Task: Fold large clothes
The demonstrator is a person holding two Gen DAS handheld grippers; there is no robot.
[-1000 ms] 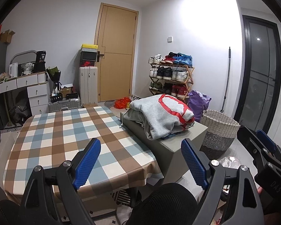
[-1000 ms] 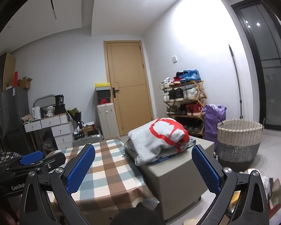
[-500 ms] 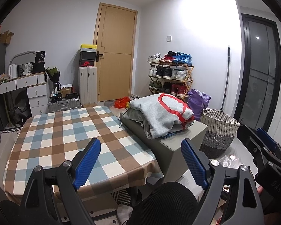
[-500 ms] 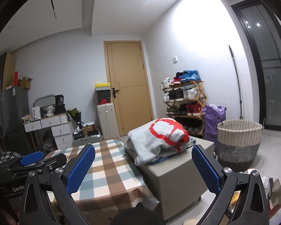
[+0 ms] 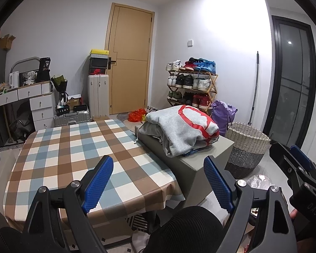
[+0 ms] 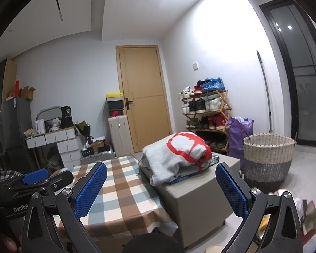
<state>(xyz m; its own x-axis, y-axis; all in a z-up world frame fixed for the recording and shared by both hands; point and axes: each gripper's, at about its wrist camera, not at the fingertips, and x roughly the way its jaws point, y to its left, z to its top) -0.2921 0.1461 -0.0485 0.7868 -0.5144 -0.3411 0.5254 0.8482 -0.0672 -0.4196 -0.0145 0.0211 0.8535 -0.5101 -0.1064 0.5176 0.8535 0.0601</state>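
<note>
From my left wrist view, the grey sweatshirt (image 5: pixel 182 130) covers most of the clothes under it — I only catch a blue plaid edge (image 5: pixel 189 153) at its 6 o'clock. The right gripper (image 5: pixel 301 175) is cut off at 3 o'clock. The black rounded thing (image 5: pixel 185 229) at 6 o'clock hides the floor; I can't tell what it is. In my right wrist view, the items (image 6: pixel 305 213) at 4 o'clock are blurred.

One table (image 5: pixel 59 147) – one basket (image 5: pixel 247 145) – two suitcases (image 5: pixel 98 97)
</note>
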